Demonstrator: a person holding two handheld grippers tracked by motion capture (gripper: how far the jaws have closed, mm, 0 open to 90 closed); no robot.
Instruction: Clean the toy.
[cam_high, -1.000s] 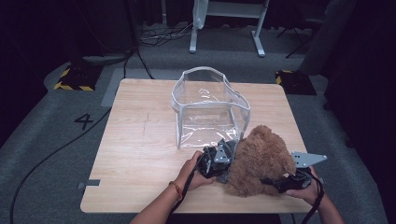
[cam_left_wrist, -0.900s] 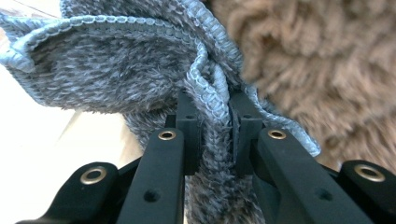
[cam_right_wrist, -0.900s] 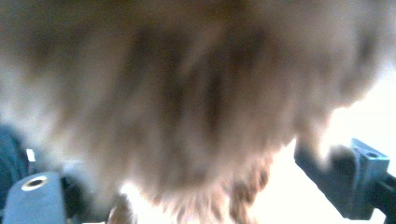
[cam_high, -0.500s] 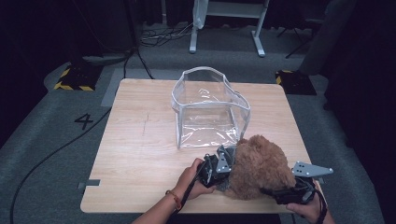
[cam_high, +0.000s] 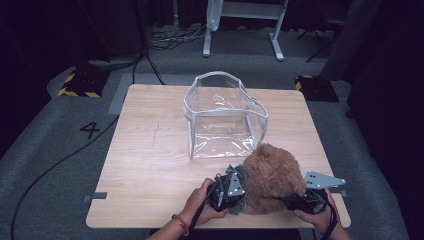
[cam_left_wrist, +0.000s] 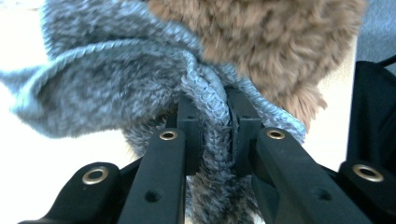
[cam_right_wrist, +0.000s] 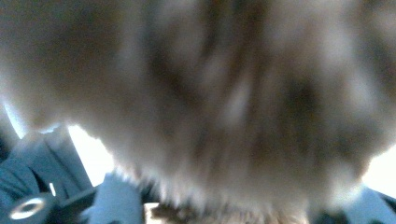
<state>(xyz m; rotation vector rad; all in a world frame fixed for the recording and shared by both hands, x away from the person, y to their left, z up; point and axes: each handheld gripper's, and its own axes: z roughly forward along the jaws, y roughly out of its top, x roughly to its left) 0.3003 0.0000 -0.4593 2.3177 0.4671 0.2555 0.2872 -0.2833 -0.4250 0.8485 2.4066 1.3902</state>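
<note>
I've got the brown plush toy (cam_high: 272, 175) at the near edge of the surface (cam_high: 150, 165), just in front of the clear bag (cam_high: 225, 117). Left tool (cam_left_wrist: 215, 126) is clamped narrow on its grey knit scarf (cam_left_wrist: 107, 79). Right tool (cam_high: 295, 201) is pushed into the fur, jaws just been closing; view's too blurred, can't tell if it grips.
</note>
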